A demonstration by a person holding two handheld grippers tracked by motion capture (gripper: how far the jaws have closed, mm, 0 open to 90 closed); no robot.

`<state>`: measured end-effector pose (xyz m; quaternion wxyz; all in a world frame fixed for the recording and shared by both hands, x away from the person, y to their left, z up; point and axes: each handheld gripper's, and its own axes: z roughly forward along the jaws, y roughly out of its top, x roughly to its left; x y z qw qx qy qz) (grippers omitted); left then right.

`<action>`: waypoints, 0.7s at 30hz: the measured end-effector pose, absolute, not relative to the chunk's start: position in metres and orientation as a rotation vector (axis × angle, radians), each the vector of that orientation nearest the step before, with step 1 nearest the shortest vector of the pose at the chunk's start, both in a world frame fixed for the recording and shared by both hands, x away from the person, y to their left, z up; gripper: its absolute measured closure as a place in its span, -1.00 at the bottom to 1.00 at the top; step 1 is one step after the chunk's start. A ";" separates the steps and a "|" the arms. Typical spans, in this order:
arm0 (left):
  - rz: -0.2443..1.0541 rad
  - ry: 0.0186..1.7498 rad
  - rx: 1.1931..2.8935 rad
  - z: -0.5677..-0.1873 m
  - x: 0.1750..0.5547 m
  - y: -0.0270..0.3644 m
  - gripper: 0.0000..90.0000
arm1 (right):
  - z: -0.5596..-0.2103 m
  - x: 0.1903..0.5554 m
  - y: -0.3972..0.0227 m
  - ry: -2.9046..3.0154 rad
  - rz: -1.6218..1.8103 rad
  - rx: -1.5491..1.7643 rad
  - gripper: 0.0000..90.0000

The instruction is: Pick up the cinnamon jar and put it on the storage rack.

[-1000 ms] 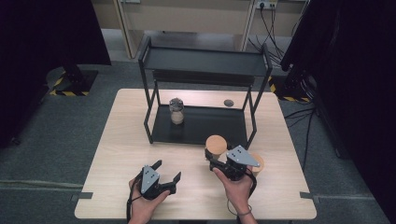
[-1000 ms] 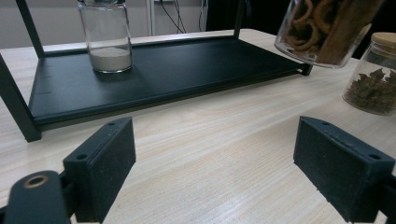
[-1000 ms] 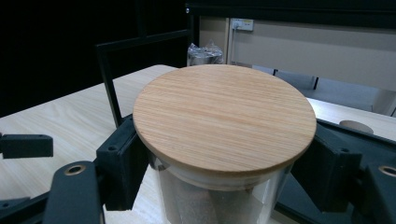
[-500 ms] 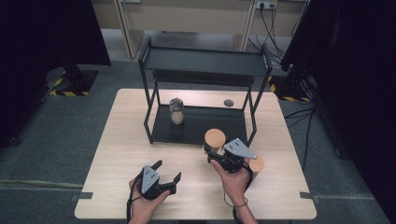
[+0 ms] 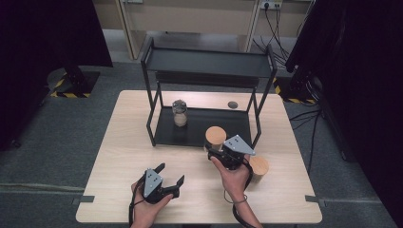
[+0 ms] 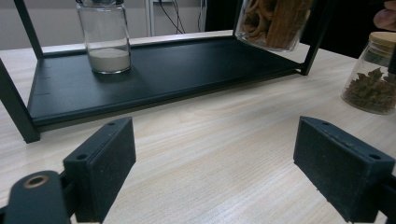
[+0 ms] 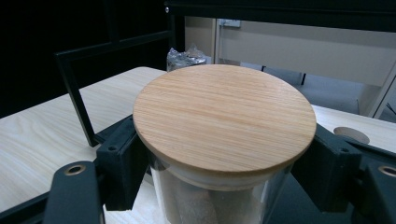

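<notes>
While the right gripper (image 5: 219,151) clamps the wood-lidded jar (image 7: 224,135), its lid hides the contents; left gripper (image 6: 215,172) fingers gape.

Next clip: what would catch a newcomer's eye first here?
The right gripper clamps a glass jar with a wooden lid, holding it at the front edge of the black shelf rack. A small jar of pale powder stands on the rack's lower shelf. The left gripper sits open near the table's front edge.
</notes>
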<state>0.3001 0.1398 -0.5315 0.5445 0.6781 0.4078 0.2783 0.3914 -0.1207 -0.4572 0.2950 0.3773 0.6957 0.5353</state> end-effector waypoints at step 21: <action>0.657 0.965 1.611 -0.531 0.300 0.140 -0.72 | -0.456 0.414 -0.112 1.849 1.400 1.032 -0.42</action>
